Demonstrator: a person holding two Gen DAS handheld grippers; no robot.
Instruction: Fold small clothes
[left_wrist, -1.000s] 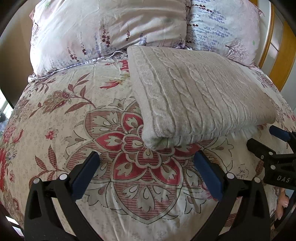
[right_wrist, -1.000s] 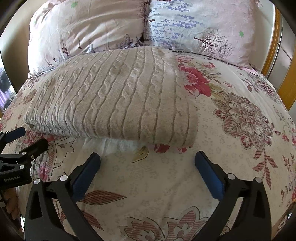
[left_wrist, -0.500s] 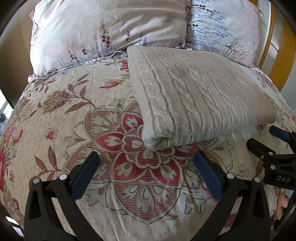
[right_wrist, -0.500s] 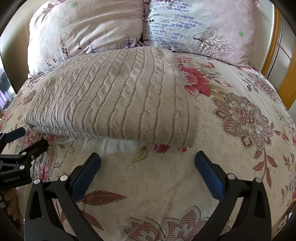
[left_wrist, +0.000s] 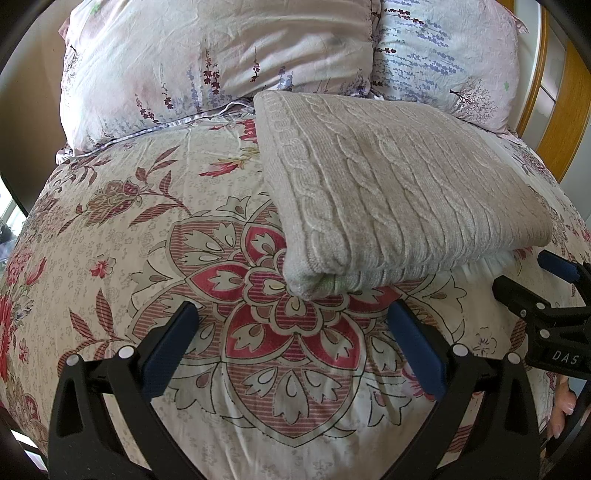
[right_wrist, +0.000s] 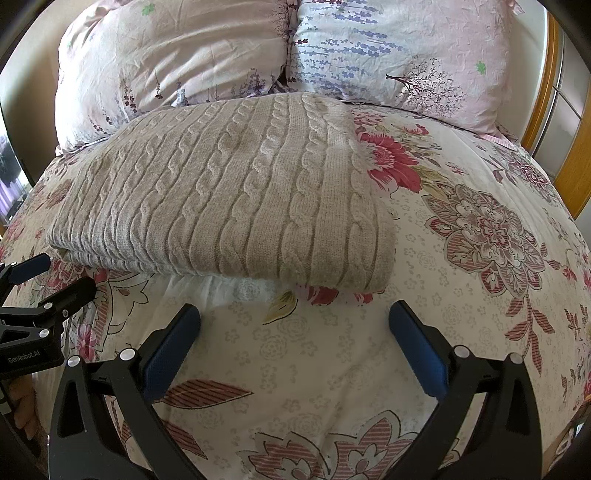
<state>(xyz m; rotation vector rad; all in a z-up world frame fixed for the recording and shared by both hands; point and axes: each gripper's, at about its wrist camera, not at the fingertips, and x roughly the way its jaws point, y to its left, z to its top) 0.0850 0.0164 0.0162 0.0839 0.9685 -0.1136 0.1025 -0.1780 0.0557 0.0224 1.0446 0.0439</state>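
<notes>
Floral bedding (left_wrist: 155, 236) fills both views, with two pillows (left_wrist: 221, 62) along the top of the frame. We find a folded cable-knit sweater (left_wrist: 388, 192) lying upper centre on it. Our left claw (left_wrist: 291, 332) and right claw (right_wrist: 293, 332) sit at lower centre, both spread wide, holding nothing, just short of the sweater's near edge.

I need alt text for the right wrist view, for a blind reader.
A folded beige cable-knit sweater lies on a floral bedspread, with two pillows behind it. The right tool is open and empty just in front of the sweater.
</notes>
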